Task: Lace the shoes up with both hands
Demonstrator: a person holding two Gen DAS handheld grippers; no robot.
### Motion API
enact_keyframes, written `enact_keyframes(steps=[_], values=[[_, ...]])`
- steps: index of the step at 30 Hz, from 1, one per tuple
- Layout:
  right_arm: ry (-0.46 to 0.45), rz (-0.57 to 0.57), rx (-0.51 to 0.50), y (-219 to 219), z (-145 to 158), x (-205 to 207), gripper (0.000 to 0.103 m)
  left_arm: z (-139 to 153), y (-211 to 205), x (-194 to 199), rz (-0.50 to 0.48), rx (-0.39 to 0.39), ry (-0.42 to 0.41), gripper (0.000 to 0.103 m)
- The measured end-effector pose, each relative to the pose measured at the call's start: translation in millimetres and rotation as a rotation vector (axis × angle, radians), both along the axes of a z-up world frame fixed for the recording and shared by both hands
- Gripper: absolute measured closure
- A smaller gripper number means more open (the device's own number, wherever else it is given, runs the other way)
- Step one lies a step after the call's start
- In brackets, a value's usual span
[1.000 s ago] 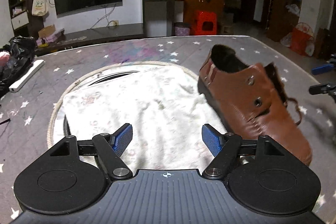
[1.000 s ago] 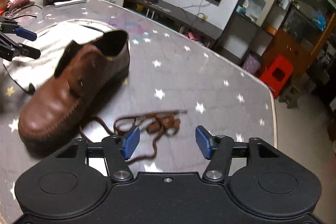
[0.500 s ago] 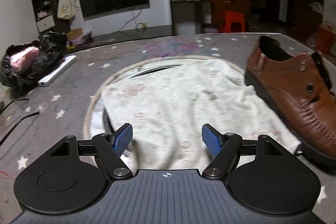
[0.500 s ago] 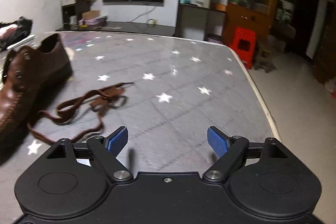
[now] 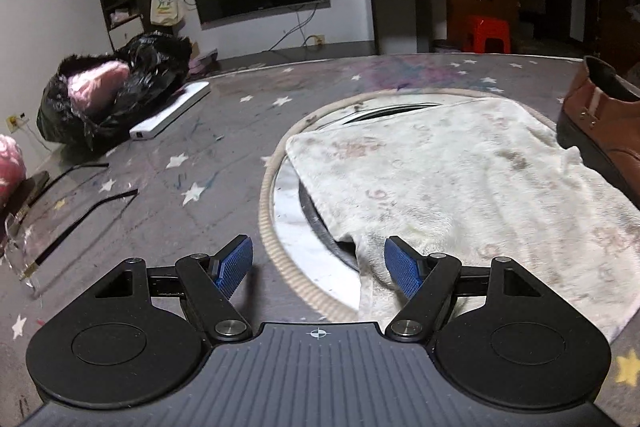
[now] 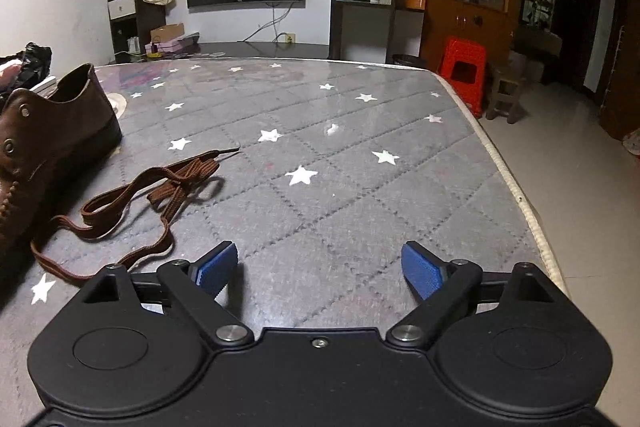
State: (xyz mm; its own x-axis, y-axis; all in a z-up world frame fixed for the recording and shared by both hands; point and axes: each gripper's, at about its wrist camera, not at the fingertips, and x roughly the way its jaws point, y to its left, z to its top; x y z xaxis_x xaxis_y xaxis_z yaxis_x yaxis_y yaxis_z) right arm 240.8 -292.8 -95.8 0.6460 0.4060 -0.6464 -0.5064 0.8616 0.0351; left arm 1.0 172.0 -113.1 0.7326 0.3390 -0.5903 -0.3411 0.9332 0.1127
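Note:
A brown leather shoe (image 5: 604, 119) lies at the right edge of the left wrist view, its sole on a white towel (image 5: 460, 179). In the right wrist view the same shoe (image 6: 44, 139) sits at the far left, eyelets showing. A loose brown lace (image 6: 152, 195) lies tangled on the starred grey cover beside it. My left gripper (image 5: 319, 265) stands open over the towel's near-left corner, holding nothing. My right gripper (image 6: 319, 270) hovers over bare cover to the right of the lace, jaws opening wide with nothing between them.
A round rope-edged mat (image 5: 276, 195) lies under the towel. A black bag (image 5: 116, 95), a white bar (image 5: 172, 115) and black strips (image 5: 92, 211) sit left. The cover's right edge (image 6: 516, 179) drops to the floor by a red stool (image 6: 464, 67).
The left gripper swung left, so the shoe slid to its view's right edge. The right gripper turned right, away from the shoe and lace, and its jaws spread wider.

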Motion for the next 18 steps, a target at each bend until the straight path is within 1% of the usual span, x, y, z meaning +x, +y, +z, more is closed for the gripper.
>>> enact_keyframes(steps=[2, 5, 7, 9, 12, 18], values=[[0.015, -0.013, 0.001, -1.7, -1.6, 2.9, 0.000, 0.2, 2.1, 1.8, -0.013, -0.013, 0.000, 0.029], [0.031, -0.015, 0.014, -4.7, -3.0, 5.5, 0.000, 0.4, -0.4, 7.7, -0.046, 0.015, 0.010, 0.028], [0.032, -0.015, 0.013, -5.3, -3.2, 5.3, 0.000, 0.2, -0.7, 10.6, -0.056, 0.027, 0.014, 0.024], [0.033, -0.015, 0.012, -5.9, -3.4, 5.2, 0.000, -0.1, 1.3, 11.0, -0.050, 0.017, 0.014, 0.021], [0.033, -0.015, 0.012, -5.8, -3.5, 5.1, 0.000, -0.2, 4.0, 8.5, -0.051, 0.008, 0.012, 0.020], [0.033, -0.015, 0.012, -5.7, -3.8, 5.0, 0.000, 1.0, 4.9, 2.7, -0.078, 0.024, 0.017, 0.020]])
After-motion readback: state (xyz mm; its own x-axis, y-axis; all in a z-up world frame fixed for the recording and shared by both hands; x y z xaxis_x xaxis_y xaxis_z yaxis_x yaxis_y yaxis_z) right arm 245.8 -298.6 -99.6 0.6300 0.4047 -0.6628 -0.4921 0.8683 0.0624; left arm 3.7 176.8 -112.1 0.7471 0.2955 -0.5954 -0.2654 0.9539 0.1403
